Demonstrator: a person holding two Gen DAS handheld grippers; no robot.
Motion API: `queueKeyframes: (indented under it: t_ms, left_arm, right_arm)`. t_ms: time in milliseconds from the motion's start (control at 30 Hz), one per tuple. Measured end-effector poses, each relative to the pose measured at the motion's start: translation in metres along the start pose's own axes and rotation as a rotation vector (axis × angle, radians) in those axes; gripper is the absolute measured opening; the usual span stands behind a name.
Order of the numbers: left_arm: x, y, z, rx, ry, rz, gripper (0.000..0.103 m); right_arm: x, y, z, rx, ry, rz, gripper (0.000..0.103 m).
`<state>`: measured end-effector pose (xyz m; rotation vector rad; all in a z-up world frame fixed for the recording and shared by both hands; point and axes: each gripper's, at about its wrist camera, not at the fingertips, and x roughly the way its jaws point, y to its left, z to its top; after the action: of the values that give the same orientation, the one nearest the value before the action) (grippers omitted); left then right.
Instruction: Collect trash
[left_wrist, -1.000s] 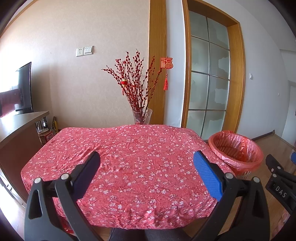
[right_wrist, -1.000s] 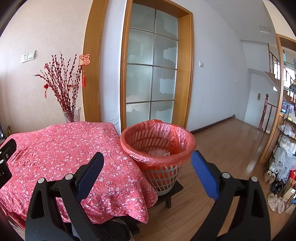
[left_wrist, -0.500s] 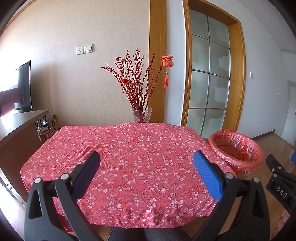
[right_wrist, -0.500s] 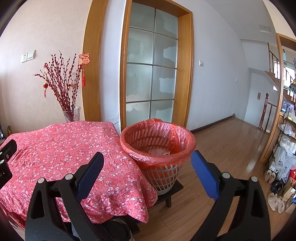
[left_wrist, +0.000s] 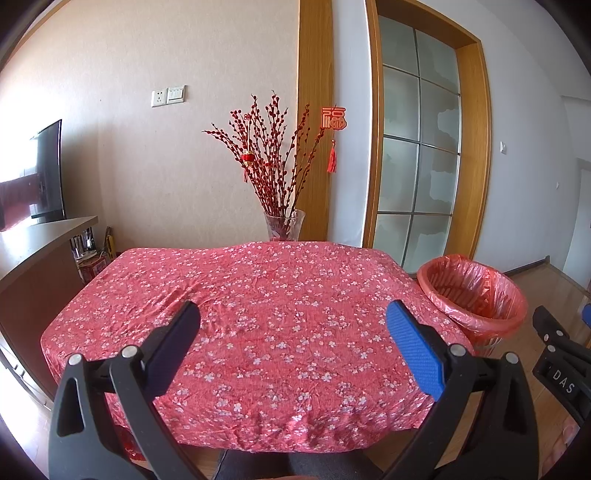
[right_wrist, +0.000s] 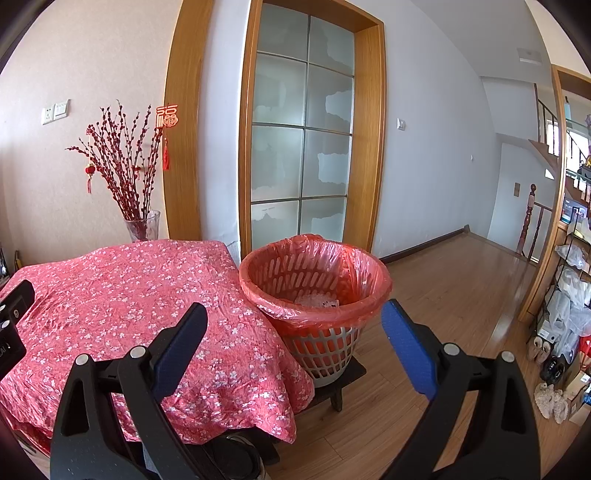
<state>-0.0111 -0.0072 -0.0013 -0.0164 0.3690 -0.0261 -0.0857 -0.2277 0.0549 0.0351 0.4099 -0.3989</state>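
A white slotted waste basket (right_wrist: 321, 347) lined with a red bag (right_wrist: 314, 266) stands on a low dark stool to the right of the table; pale crumpled trash (right_wrist: 317, 301) lies inside it. The same basket (left_wrist: 474, 295) shows at the right in the left wrist view. My left gripper (left_wrist: 291, 328) hangs open above the red flowered tablecloth (left_wrist: 258, 302), nothing between its fingers. My right gripper (right_wrist: 293, 325) is open too, held in front of the basket and above the table's right corner. No loose trash shows on the cloth.
A glass vase (left_wrist: 283, 225) of red branches stands at the table's far edge by the wall. A wooden counter (left_wrist: 33, 240) with a TV runs along the left. A glass-paned door (right_wrist: 301, 147) is behind the basket. Wooden floor (right_wrist: 454, 280) stretches right toward shelves with bags.
Both views have shifted slightly, so the table and basket sit a little lower and farther off. Both grippers stay open and empty.
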Motion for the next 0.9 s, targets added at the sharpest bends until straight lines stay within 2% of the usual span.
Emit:
queueKeyframes:
  t_ms: [900]
  left_arm:
    - [0.0027,0.0007,-0.0054,0.008,0.009,0.002,0.098]
  right_arm:
    - [0.0019,0.0014,-0.0045,0.003,0.012,0.006,0.095]
